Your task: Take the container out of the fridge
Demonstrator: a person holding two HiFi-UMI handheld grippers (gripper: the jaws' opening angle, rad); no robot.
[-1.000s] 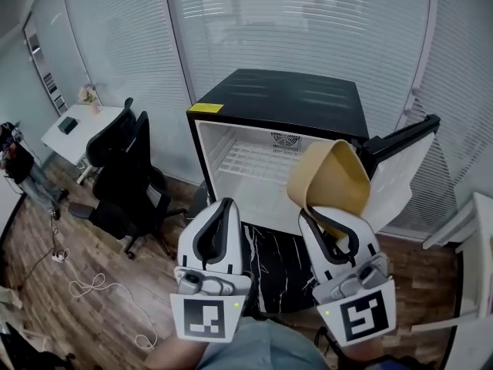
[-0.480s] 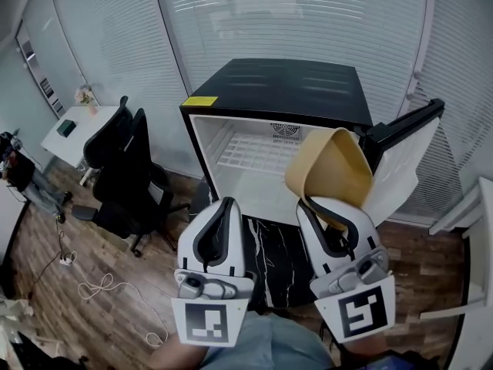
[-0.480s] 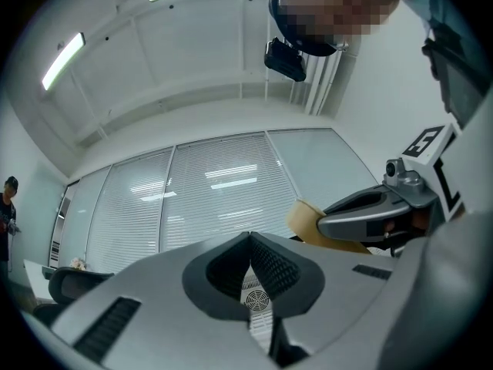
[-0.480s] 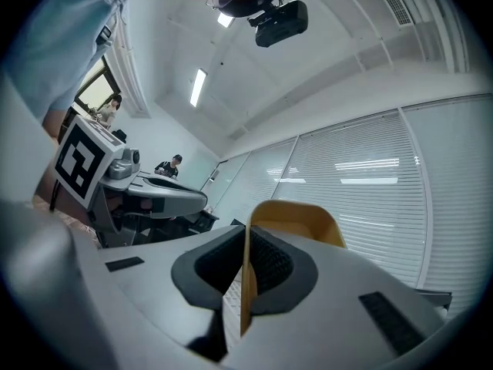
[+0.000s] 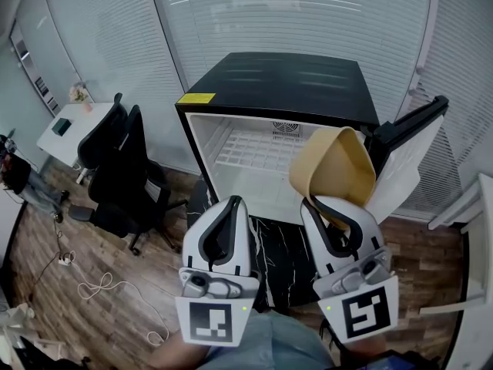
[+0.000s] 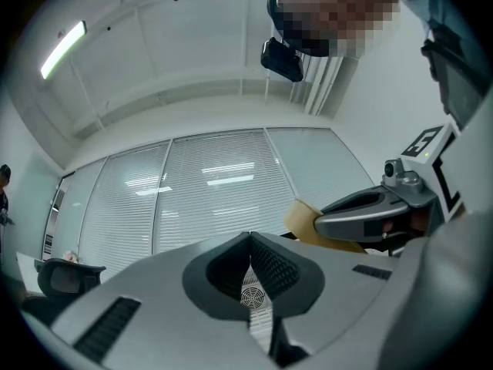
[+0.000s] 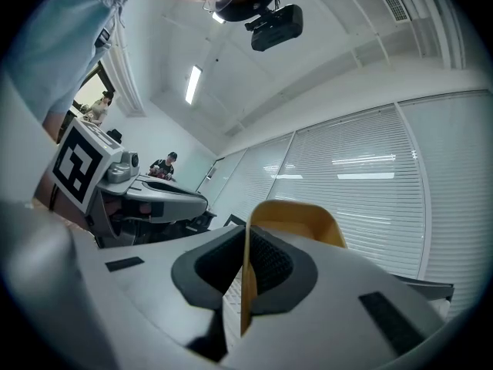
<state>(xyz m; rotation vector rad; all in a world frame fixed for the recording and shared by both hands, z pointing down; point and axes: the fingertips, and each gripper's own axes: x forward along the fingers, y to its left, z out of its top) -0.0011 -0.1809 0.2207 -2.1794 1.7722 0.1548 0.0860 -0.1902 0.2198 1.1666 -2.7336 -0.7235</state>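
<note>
A small black fridge [image 5: 277, 91] stands open ahead, its white inside and wire shelf [image 5: 258, 151] bare. Its door [image 5: 404, 156] hangs open at the right. My right gripper [image 5: 320, 206] is shut on the rim of a tan, bowl-like container [image 5: 333, 172], held in the air in front of the fridge. In the right gripper view the container's wall [image 7: 296, 218] is pinched edge-on between the pads. My left gripper [image 5: 229, 205] is shut with nothing in it, level with the right one; the left gripper view shows its pads [image 6: 262, 272] pressed together.
Black office chairs [image 5: 115, 168] and a white desk [image 5: 65, 129] stand at the left on the wood floor. A white cable [image 5: 100, 287] lies on the floor. Blinds cover the glass walls behind the fridge. A white frame [image 5: 466, 237] is at the far right.
The view has shifted slightly, so the fridge and container sit a little higher and to the right. Both grippers keep their hold and spacing.
</note>
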